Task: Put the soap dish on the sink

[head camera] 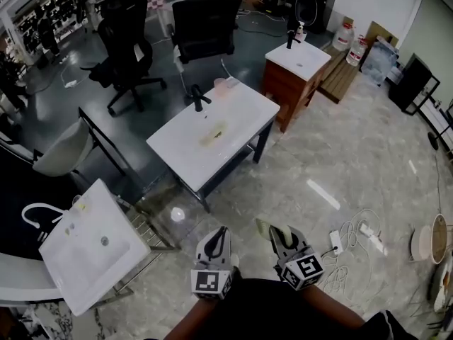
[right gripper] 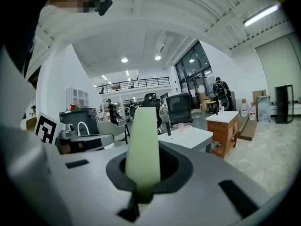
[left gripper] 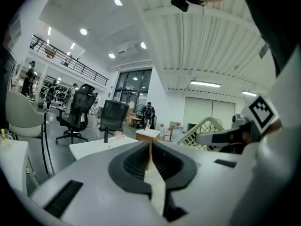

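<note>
Right tongs (head camera: 276, 234) pinch the pale green soap dish (right gripper: 143, 145), upright between their jaws. Left tongs (head camera: 221, 234), just beside them, are pressed together, empty. The white sink (head camera: 244, 108) stands ahead of both.

Sink (head camera: 241, 108) ahead, chairs (head camera: 205, 23) behind it, cabinet (head camera: 287, 83) to its right

Bright ceiling lights — fisheye-warped edges

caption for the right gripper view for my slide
Right claw shut on a pale green soap dish, white sink with black tap ahead.
</note>
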Demonstrator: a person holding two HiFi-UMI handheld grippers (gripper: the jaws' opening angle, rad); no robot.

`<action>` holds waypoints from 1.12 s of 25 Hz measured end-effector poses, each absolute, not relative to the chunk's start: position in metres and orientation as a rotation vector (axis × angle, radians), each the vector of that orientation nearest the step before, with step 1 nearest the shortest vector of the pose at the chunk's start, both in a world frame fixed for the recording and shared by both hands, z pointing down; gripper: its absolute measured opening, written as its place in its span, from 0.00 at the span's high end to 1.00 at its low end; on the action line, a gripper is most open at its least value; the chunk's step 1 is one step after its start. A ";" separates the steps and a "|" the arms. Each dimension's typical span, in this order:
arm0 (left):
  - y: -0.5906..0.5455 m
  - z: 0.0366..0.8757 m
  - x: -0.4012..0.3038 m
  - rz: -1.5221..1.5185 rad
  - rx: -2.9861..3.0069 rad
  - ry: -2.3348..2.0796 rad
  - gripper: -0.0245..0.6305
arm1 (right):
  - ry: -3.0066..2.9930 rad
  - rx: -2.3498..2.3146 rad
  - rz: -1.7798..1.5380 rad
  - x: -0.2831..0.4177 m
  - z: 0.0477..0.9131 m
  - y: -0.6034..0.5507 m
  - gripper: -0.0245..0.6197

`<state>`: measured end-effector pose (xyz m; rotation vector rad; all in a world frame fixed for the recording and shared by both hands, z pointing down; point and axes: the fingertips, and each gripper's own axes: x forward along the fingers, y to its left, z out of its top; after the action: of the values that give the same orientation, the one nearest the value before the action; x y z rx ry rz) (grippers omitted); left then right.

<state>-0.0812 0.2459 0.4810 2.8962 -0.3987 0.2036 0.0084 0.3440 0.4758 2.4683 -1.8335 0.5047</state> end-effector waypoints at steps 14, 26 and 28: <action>0.152 0.501 -0.084 0.185 2.867 -0.480 0.93 | -1.824 2.422 0.565 0.026 0.492 0.262 0.95; 0.097 0.512 -0.070 0.274 2.795 -0.671 0.93 | -1.937 2.365 0.637 0.063 0.508 0.194 0.95; 0.080 0.510 -0.065 0.243 2.787 -0.721 0.93 | -1.991 2.325 0.652 0.072 0.512 0.171 0.95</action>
<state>-0.0652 0.0798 0.5099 2.7873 -0.7208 0.2433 0.0720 0.1707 0.5117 2.3248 -1.9908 0.6515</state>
